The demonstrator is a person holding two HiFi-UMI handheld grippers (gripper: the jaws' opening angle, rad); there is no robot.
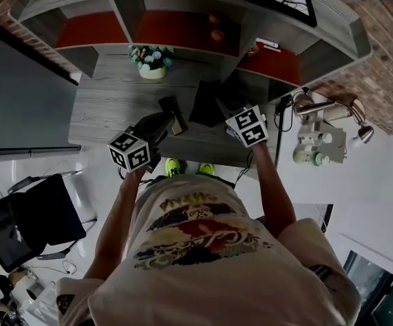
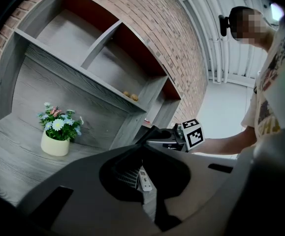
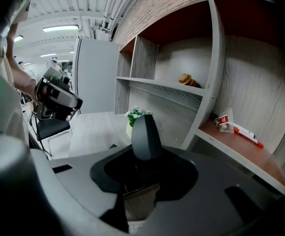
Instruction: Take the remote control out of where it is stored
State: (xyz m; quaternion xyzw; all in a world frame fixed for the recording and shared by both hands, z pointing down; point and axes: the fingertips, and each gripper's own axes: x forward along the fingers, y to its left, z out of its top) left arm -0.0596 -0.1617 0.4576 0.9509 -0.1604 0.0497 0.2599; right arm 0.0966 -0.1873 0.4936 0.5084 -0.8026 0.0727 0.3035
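My right gripper (image 3: 141, 178) is shut on a dark grey oblong slab (image 3: 144, 135) with a rounded end, like a remote control, which stands up from the jaws. From the left gripper view the same slab (image 2: 153, 132) sticks up and left out of the right gripper (image 2: 174, 140). Ahead of my left gripper (image 2: 147, 193) lie a white remote control (image 2: 144, 179) and a dark mesh holder (image 2: 126, 174); whether its jaws touch either is hidden. In the head view both grippers, left (image 1: 163, 123) and right (image 1: 229, 114), hang over the grey desk's (image 1: 108, 107) front edge.
A flower pot (image 1: 152, 63) stands at the back of the desk. Shelf compartments (image 1: 182, 29) rise behind it, one with small brown things (image 3: 187, 79), one with a packet and a pen (image 3: 233, 124). A black chair (image 1: 30, 219) is at the left, a sewing machine (image 1: 318, 141) at the right.
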